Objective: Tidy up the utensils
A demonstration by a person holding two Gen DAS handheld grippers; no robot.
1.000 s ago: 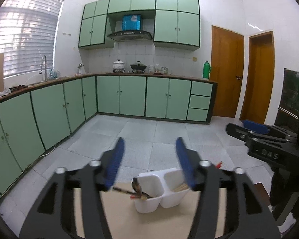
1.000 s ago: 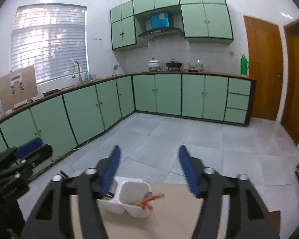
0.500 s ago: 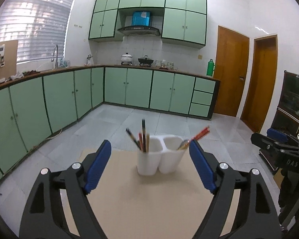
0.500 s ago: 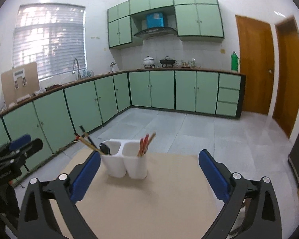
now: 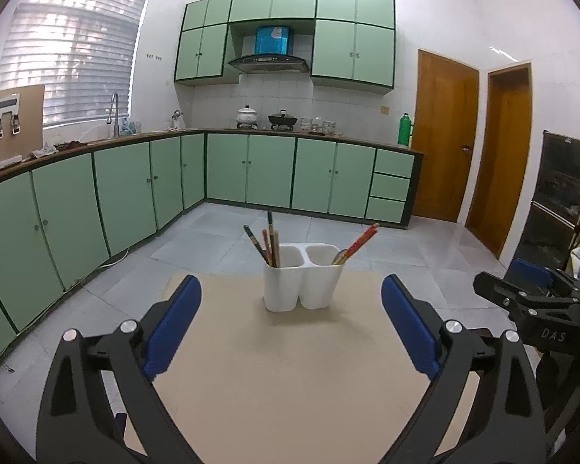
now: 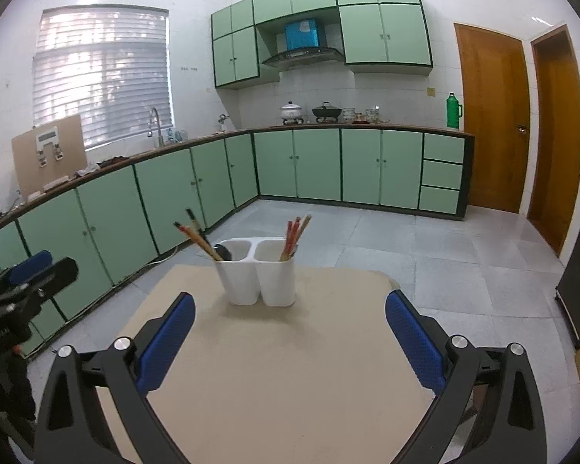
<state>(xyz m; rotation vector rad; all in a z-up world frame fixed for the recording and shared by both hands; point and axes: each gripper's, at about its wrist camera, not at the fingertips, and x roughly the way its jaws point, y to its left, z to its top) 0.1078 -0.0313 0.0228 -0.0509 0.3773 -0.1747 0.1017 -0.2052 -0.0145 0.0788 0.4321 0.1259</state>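
Two handheld grippers are hovering over a tan table (image 5: 290, 386) in a green-cabineted kitchen, both aimed at a white two-compartment utensil holder (image 5: 302, 282) that is standing upright near the table's far edge. The left gripper (image 5: 290, 324) is opening its blue-padded jaws, already spread wide, with nothing between them and the holder well ahead of the fingertips. The right gripper (image 6: 290, 332) is holding its jaws fully apart, likewise gripping nothing. Dark and wooden chopsticks (image 5: 268, 243) are leaning in the holder's left compartment, while red chopsticks (image 5: 361, 241) are slanting out of the right compartment. In the right wrist view, a dark spoon-like utensil (image 6: 223, 252) is sitting low in the left compartment. Each gripper is showing at the edge of the other's view.
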